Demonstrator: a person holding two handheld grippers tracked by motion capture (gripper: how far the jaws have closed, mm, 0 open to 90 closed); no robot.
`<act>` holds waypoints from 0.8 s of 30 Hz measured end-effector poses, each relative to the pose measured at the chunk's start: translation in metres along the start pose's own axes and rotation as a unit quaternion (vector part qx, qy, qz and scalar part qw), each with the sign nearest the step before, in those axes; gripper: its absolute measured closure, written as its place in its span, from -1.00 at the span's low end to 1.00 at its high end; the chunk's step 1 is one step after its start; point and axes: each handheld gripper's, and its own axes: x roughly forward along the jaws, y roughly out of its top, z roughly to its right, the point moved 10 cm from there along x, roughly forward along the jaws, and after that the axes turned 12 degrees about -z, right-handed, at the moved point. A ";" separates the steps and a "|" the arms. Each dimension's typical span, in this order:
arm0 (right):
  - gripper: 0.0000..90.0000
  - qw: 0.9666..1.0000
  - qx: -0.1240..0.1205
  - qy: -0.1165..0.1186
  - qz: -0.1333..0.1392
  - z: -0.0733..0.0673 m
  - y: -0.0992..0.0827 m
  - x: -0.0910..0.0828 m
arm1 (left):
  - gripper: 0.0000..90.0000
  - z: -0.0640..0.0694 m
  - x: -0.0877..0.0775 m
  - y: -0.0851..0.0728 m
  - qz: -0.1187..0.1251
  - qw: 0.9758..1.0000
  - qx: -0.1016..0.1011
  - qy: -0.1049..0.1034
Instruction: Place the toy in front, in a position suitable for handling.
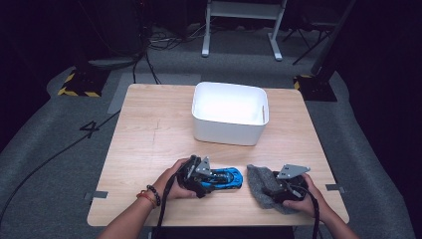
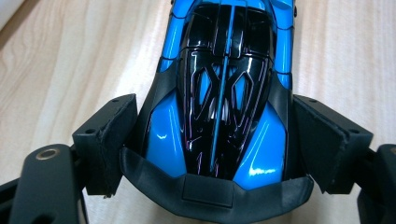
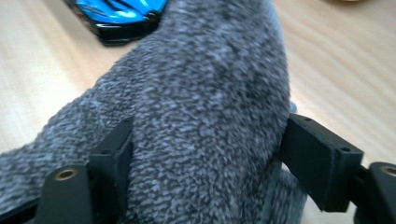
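Observation:
A blue and black toy car [image 1: 226,178] lies on the wooden table [image 1: 149,144] near its front edge. My left gripper [image 1: 211,180] comes at it from the left. In the left gripper view the car's [image 2: 224,79] tail sits between the two black pads [image 2: 112,135], which press on its flanks; my left gripper [image 2: 215,126] is shut on it. To the right lies a fuzzy grey cloth [image 1: 258,183]. My right gripper [image 1: 271,187] reaches into it from the right. In the right gripper view the cloth [image 3: 201,79] bulges between the jaws of my right gripper [image 3: 205,144], both pads touching it.
A white rectangular bin [image 1: 226,133] stands behind the car and cloth, toward the table's far edge. Bare wood lies left of the bin. The car's nose [image 3: 121,16] shows past the cloth in the right gripper view. Cables and stand legs [image 1: 239,30] cross the floor beyond.

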 end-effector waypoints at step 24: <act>0.39 0.985 -0.106 0.118 0.063 -0.075 0.120 0.025 | -0.56 -0.001 0.002 -0.012 0.035 0.998 -0.040 -0.016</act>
